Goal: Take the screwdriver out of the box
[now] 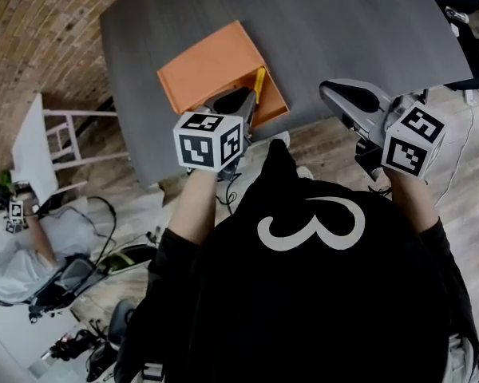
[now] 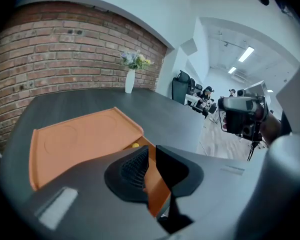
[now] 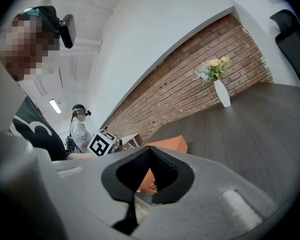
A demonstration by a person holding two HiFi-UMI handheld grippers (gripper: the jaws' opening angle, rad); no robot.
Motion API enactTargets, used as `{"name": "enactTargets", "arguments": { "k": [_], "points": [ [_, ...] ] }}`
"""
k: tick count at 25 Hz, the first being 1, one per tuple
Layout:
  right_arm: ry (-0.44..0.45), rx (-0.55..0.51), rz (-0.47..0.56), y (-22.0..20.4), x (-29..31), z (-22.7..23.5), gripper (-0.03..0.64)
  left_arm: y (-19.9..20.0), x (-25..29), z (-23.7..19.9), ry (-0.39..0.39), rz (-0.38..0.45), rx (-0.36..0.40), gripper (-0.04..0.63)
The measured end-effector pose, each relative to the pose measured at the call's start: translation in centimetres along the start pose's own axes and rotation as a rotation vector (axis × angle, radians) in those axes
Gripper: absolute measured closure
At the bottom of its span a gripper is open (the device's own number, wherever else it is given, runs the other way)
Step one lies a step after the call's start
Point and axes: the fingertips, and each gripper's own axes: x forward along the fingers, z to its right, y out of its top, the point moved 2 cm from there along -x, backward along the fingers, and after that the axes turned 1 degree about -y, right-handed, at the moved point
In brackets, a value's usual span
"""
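An orange box [image 1: 215, 66] lies open on the dark grey table [image 1: 343, 30], its lid laid flat toward the brick wall. A screwdriver with a yellow handle [image 1: 259, 82] rests in the box along its right wall; in the left gripper view only a yellow bit of that screwdriver [image 2: 135, 145] shows past the box [image 2: 75, 144]. My left gripper [image 1: 243, 102] hovers at the box's near edge, jaws a narrow slit apart with nothing between them [image 2: 151, 156]. My right gripper [image 1: 339, 94] is over the table's near edge, right of the box, jaws together and empty [image 3: 150, 151].
A white vase of flowers [image 2: 130, 79] stands at the table's far end by the brick wall. A white stool [image 1: 56, 134] is left of the table, and black chairs [image 1: 471, 22] are at the right. A person [image 1: 16, 262] sits on the floor at left among cables.
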Motion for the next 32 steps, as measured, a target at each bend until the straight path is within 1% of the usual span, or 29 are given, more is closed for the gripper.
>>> {"name": "enactTargets", "arguments": {
  "k": [3, 9, 14, 19, 21, 25, 30, 32],
  "points": [
    [-0.014, 0.022, -0.005, -0.6, 0.0, 0.8, 0.615, -1.2, 1.6, -0.1, -0.003, -0.052, 0.0, 0.523],
    [-0.036, 0.054, -0.001, -0.8, 0.1, 2.4, 0.615, -2.8, 4.1, -1.0, 0.012, -0.16, -0.034, 0.48],
    [-0.05, 0.074, -0.005, -1.1, 0.0, 3.1, 0.615, -3.9, 5.7, -1.6, 0.044, -0.252, -0.034, 0.41],
    [-0.057, 0.084, 0.016, -1.3, -0.5, 3.8, 0.615, -5.1, 6.9, -1.9, 0.073, -0.319, -0.013, 0.402],
    [-0.061, 0.088, 0.025, -1.5, -0.7, 4.0, 0.615, -5.5, 7.5, -1.8, 0.079, -0.337, -0.004, 0.373],
    [-0.068, 0.103, 0.03, -1.7, -0.9, 4.4, 0.615, -5.9, 7.9, -2.0, 0.1, -0.38, 0.009, 0.387],
    [-0.065, 0.132, 0.046, -1.6, -1.2, 4.7, 0.615, -5.9, 8.2, -2.2, 0.137, -0.406, 0.079, 0.423],
    [-0.067, 0.132, 0.045, -1.7, -1.3, 4.7, 0.615, -6.0, 8.3, -2.1, 0.146, -0.411, 0.095, 0.425]
  ]
}}
